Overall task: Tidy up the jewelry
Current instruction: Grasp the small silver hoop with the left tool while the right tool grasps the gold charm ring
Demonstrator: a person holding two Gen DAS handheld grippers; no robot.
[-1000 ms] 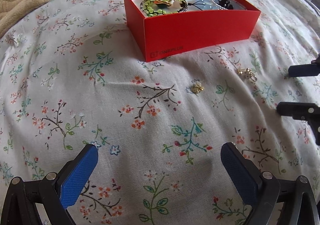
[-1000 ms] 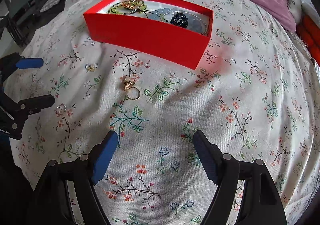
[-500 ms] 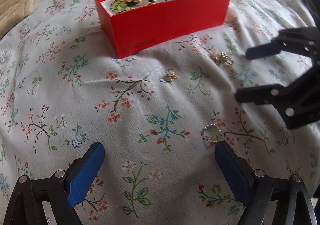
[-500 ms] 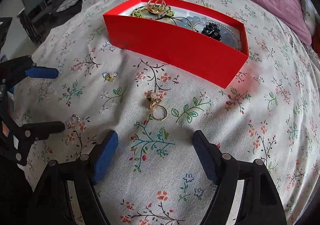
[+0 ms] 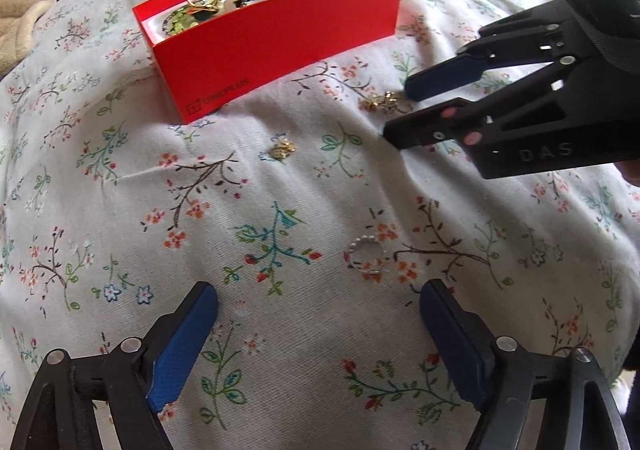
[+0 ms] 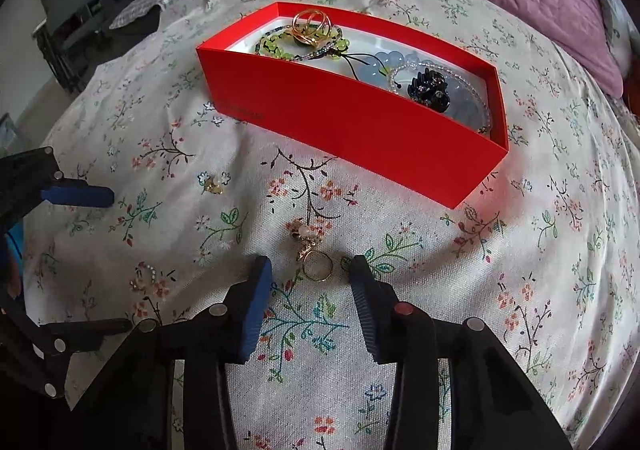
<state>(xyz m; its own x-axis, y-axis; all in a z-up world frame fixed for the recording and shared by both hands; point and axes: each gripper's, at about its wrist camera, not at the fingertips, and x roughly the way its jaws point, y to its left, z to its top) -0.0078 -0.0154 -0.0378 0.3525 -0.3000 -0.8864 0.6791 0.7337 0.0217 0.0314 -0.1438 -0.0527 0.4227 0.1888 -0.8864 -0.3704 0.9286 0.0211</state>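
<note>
Jewelry box (image 5: 280,50) reads "ONEPLUS". My right tool (image 6: 308,270) is closing around the gold ring (image 6: 317,267), pads apart; my left tool (image 5: 320,302) is narrowing, empty.

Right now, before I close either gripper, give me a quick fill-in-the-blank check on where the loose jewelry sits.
1. The gold ring lies between the fingers of the ____ gripper, whose jaws are closing but not yet touching it.
2. The box that holds the sorted jewelry is ____ in colour.
3. The pearl ring lies on the sheet just ahead of the ____ gripper, whose jaws are closing on nothing.

Missing words: right; red; left
</note>
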